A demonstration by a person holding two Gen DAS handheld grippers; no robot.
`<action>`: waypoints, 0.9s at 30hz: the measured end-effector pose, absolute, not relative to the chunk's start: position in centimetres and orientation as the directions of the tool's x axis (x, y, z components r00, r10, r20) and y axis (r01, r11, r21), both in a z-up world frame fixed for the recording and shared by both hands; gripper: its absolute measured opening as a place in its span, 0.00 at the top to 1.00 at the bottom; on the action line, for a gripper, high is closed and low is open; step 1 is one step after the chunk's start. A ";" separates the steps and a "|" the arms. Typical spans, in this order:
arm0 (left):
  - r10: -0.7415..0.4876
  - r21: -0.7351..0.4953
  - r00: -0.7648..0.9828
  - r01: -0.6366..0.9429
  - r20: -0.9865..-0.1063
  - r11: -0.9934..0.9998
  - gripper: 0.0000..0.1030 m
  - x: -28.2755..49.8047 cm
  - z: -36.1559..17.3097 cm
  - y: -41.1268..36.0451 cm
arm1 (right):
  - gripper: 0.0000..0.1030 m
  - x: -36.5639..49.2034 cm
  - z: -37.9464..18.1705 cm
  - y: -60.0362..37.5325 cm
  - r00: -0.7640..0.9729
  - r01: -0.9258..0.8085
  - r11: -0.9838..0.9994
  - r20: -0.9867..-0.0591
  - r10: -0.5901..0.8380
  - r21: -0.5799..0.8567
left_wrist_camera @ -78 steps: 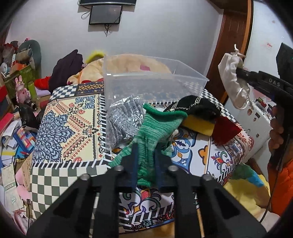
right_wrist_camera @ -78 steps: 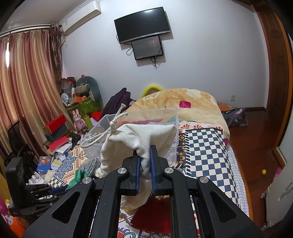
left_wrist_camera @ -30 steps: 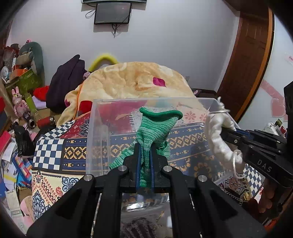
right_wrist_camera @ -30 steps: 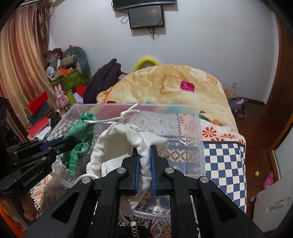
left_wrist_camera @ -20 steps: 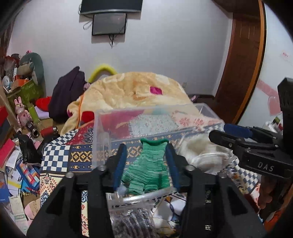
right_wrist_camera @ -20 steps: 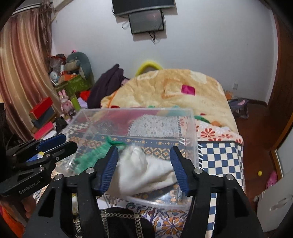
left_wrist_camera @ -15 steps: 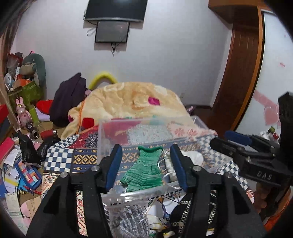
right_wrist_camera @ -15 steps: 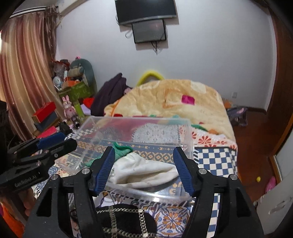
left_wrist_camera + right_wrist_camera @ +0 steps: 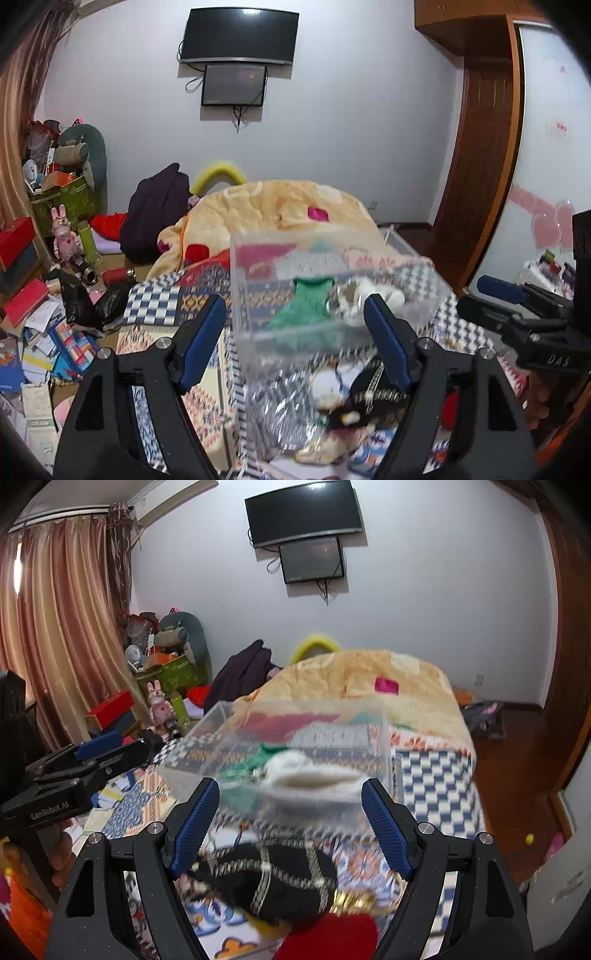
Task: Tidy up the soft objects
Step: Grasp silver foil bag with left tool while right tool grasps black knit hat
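A clear plastic bin (image 9: 332,291) stands on the patterned bed cover; it also shows in the right wrist view (image 9: 295,753). Inside it lie a green knitted glove (image 9: 303,306) and a white drawstring pouch (image 9: 306,771). My left gripper (image 9: 295,339) is open and empty, held back from the bin's near wall. My right gripper (image 9: 291,823) is open and empty on the bin's near side. A black hat with gold trim (image 9: 273,878), a red cloth (image 9: 332,938) and a grey knitted piece (image 9: 280,417) lie in front of the bin.
A peach blanket (image 9: 280,206) is heaped behind the bin. Boxes, books and toys (image 9: 48,295) crowd the floor at the left. A wooden door (image 9: 476,166) is at the right. A TV (image 9: 240,37) hangs on the far wall.
Both grippers opened and let the green glove and the white pouch drop into the bin. Both then pulled back and up from the bin.
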State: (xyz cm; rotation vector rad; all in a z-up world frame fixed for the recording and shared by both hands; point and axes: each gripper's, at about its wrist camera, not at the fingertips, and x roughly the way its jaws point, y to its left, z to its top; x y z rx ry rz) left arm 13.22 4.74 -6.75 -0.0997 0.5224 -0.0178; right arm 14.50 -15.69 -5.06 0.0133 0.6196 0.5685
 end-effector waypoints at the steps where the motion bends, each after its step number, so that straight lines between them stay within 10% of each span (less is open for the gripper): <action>1: -0.044 -0.105 0.861 -0.011 -0.506 0.994 0.25 13.0 -7.3 4.8 | 0.25 14.4 -5.6 -15.8 0.655 -0.499 0.845 -0.555 0.512 0.192; 14: -0.013 -0.128 0.784 -0.086 -0.620 0.988 0.25 12.7 -13.9 5.7 | 0.27 13.4 -10.6 -14.6 0.541 -0.519 0.820 -0.651 0.533 0.241; 21: -0.013 -0.160 0.747 -0.125 -0.665 0.979 0.26 13.1 -16.1 7.0 | 0.65 13.2 -10.4 -14.6 0.537 -0.539 0.806 -0.636 0.554 0.246; 27: -0.049 -0.180 0.735 -0.101 -0.677 0.978 0.48 13.1 -16.7 6.8 | 0.81 13.1 -10.3 -15.1 0.540 -0.532 0.801 -0.619 0.570 0.274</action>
